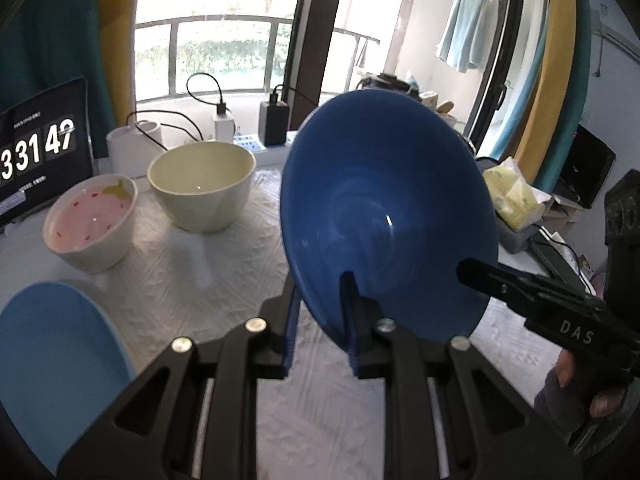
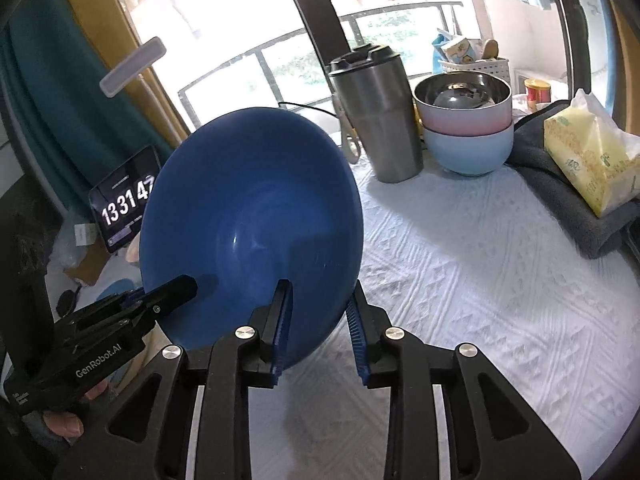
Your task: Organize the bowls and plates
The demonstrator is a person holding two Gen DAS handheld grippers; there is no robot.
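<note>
A dark blue bowl (image 1: pixel 384 216) is held tilted above the white tablecloth, its inside facing both cameras. My left gripper (image 1: pixel 320 312) is shut on its lower rim, one finger inside and one behind. My right gripper (image 2: pixel 320 312) is shut on the same bowl (image 2: pixel 252 220) at its rim. Each gripper shows in the other's view: the right one (image 1: pixel 480 276) and the left one (image 2: pixel 176 288). A cream bowl (image 1: pixel 202 186) and a pink-lined white bowl (image 1: pixel 90 222) stand at the back left. A light blue plate (image 1: pixel 56 364) lies at the left.
A steel-lined pink bowl (image 2: pixel 464 104) is stacked in a light blue bowl (image 2: pixel 470 150) at the back right, beside a steel tumbler (image 2: pixel 378 112). A tissue pack (image 2: pixel 592 156) lies on a grey towel at the right. A clock tablet (image 1: pixel 40 148) and chargers stand at the back.
</note>
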